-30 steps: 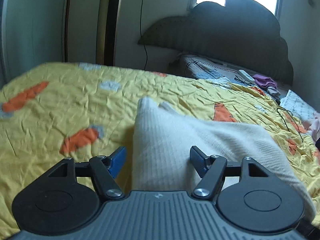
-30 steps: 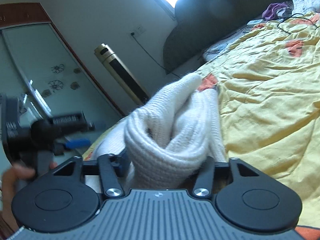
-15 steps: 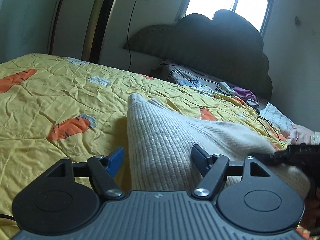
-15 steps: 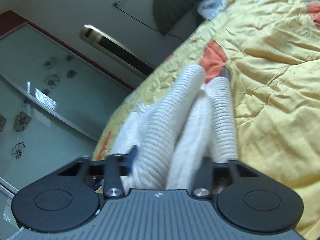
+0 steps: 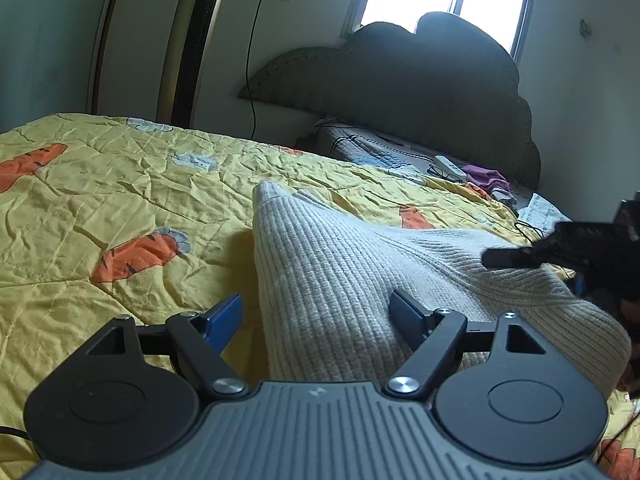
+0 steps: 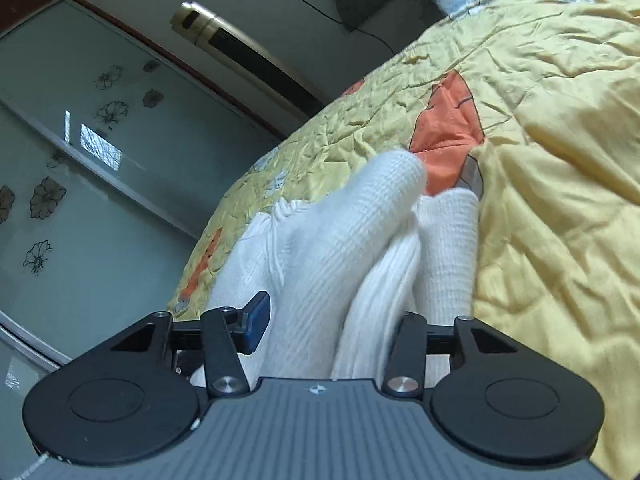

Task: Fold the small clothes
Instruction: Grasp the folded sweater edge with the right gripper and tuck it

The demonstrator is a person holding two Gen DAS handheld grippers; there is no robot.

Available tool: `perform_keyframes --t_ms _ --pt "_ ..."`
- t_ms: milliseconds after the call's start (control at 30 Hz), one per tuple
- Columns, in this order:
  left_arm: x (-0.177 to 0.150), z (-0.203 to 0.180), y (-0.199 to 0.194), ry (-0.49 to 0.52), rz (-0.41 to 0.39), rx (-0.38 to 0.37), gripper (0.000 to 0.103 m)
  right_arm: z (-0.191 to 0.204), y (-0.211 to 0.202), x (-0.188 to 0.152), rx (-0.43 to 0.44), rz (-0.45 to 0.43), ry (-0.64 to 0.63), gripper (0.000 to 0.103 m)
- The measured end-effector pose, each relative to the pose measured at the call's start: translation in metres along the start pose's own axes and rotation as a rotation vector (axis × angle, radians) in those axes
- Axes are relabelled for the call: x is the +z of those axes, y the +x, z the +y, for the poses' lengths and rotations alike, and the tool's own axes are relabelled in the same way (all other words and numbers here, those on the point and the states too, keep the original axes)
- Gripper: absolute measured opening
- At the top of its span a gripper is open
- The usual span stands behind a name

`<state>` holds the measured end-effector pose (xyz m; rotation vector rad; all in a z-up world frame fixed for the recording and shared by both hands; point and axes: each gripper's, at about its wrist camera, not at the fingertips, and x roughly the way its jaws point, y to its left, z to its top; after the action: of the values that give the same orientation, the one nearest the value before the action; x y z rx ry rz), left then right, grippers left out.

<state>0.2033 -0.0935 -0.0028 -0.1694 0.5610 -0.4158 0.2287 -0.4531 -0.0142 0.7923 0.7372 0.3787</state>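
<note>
A cream ribbed knit garment (image 5: 340,264) lies on the yellow carrot-print bedspread (image 5: 120,200). My left gripper (image 5: 316,304) straddles its near left edge, and the jaws are opening. The blue left pad stands clear of the cloth and the right one rests over it. From the right edge, a black finger (image 5: 520,258) of my right gripper lies on the garment's raised fold. In the right wrist view, bunched folds of the knit garment (image 6: 360,232) run between the fingers of my right gripper (image 6: 336,308). Its jaws are opening and its right fingertip is hidden behind cloth.
A dark headboard (image 5: 420,80) stands at the far end of the bed. By it lie a remote (image 5: 450,165), glasses and a purple cloth (image 5: 486,178). A gold tower fan (image 5: 188,44) and a wall cable stand behind. Glass wardrobe doors (image 6: 80,160) flank the bed.
The right gripper came in from the right and set the bunched knit down over the garment. Its jaws narrowed, then widened. The left gripper's jaws spread a little.
</note>
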Motion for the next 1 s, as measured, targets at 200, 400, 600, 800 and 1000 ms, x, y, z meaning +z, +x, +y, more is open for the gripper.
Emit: perform_keyframes --t_ms 200,400,600,800,1000 --pt "0.003 -0.005 -0.003 0.043 -0.006 0.031 0.083 -0.009 0.013 0.008 -0.042 -0.034 0.005 0.029" --pt "0.010 -0.018 -0.040 0.126 0.019 0.006 0.083 0.006 -0.021 -0.024 0.057 0.027 -0.005 0.073" --pt "-0.020 -0.025 -0.079 0.235 0.085 -0.034 0.083 0.026 -0.049 -0.055 0.062 0.077 -0.120 0.067" --pt "-0.052 -0.040 -0.105 0.428 0.111 -0.029 0.083 0.014 -0.053 -0.065 -0.027 0.026 -0.085 0.030" --pt "-0.058 -0.043 -0.090 0.465 0.103 0.104 0.085 0.014 -0.052 -0.070 -0.032 -0.003 -0.051 0.030"
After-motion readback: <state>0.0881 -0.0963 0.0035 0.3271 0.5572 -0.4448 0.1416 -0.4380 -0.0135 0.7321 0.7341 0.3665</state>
